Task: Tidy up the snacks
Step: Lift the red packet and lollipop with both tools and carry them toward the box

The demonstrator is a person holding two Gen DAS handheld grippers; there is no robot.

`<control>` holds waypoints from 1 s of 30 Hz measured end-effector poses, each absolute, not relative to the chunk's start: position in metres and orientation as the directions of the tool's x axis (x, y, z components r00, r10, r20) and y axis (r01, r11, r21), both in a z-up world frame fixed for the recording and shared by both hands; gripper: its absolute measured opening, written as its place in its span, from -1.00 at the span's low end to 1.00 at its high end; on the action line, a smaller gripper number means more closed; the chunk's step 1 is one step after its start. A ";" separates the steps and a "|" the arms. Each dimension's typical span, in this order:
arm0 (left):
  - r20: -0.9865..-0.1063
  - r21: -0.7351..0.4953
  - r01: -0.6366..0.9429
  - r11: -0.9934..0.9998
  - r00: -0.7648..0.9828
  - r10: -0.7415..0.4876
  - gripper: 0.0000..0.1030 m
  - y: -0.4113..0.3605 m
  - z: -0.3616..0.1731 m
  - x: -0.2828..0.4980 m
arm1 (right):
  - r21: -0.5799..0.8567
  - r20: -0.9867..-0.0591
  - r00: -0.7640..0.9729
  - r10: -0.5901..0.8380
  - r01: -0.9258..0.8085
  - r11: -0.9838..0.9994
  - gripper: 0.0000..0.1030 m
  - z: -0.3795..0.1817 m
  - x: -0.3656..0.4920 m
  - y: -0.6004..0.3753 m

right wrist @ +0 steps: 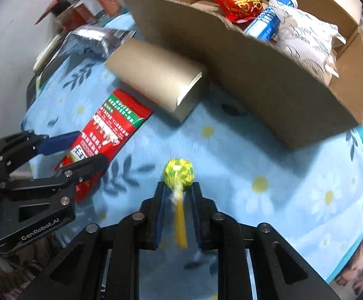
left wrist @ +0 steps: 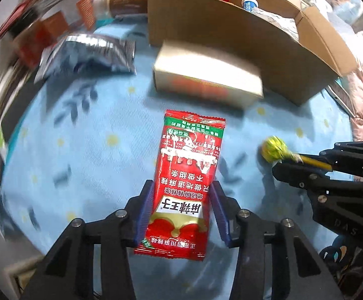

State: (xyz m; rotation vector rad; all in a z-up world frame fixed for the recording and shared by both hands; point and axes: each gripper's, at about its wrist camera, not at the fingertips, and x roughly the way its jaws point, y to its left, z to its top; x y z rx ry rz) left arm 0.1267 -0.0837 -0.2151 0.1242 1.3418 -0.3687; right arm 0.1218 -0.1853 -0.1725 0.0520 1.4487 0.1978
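Left wrist view: left gripper (left wrist: 181,212) jaws clamped across the lower half of a red spicy-strip packet (left wrist: 185,175), held above the blue floral cloth (left wrist: 86,150); light, floppy, slick film, so mid-body pinch suits. Right wrist view: right gripper (right wrist: 177,215) jaws closed on the yellow stick of a green-wrapped lollipop (right wrist: 179,172), near the cardboard box (right wrist: 256,75); light, rigid, stick grip fine.

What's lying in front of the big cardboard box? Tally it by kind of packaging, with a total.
Flat packets: 2, the red sachet and the silver pouch
Lollipops: 1, the green-yellow lollipop
Small cartons: 1, the tan carton
Total: 4
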 end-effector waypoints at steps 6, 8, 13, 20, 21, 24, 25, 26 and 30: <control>-0.963 -0.115 0.269 0.956 0.206 -0.174 -0.13 -0.092 -0.214 0.067 | 0.159 -0.975 0.124 0.185 -0.195 0.968 -0.70 -0.166 0.078 -0.183; -0.967 -0.101 0.237 0.966 0.205 -0.151 -0.12 -0.093 -0.220 0.059 | 0.157 -0.973 0.137 0.187 -0.207 0.966 -0.70 -0.168 0.074 -0.182; -0.959 -0.095 0.191 0.977 0.246 -0.141 0.23 -0.086 -0.226 0.064 | 0.147 -0.973 0.150 0.177 -0.189 0.971 -0.63 -0.166 0.082 -0.184; -0.947 -0.018 0.205 0.979 0.311 -0.082 0.59 -0.105 -0.232 0.075 | 0.107 -0.974 0.178 0.137 -0.169 0.980 -0.39 -0.162 0.101 -0.195; -0.943 -0.017 0.205 0.979 0.322 -0.083 0.57 -0.107 -0.234 0.077 | 0.106 -0.975 0.178 0.136 -0.167 0.980 -0.36 -0.161 0.103 -0.197; -0.933 -0.004 0.229 0.974 0.349 -0.085 -0.01 -0.092 -0.226 0.080 | 0.089 -0.974 0.192 0.122 -0.172 0.981 -0.15 -0.158 0.110 -0.196; -0.936 -0.004 0.231 0.973 0.341 -0.085 -0.06 -0.089 -0.226 0.080 | 0.089 -0.973 0.197 0.124 -0.181 0.979 -0.12 -0.157 0.113 -0.194; -0.938 -0.018 0.230 0.973 0.332 -0.096 -0.09 -0.087 -0.226 0.081 | 0.092 -0.971 0.199 0.130 -0.191 0.977 -0.11 -0.156 0.116 -0.192; -0.937 -0.033 0.221 0.975 0.332 -0.107 -0.11 -0.068 -0.219 0.085 | 0.106 -0.969 0.194 0.154 -0.238 0.966 -0.11 -0.163 0.127 -0.177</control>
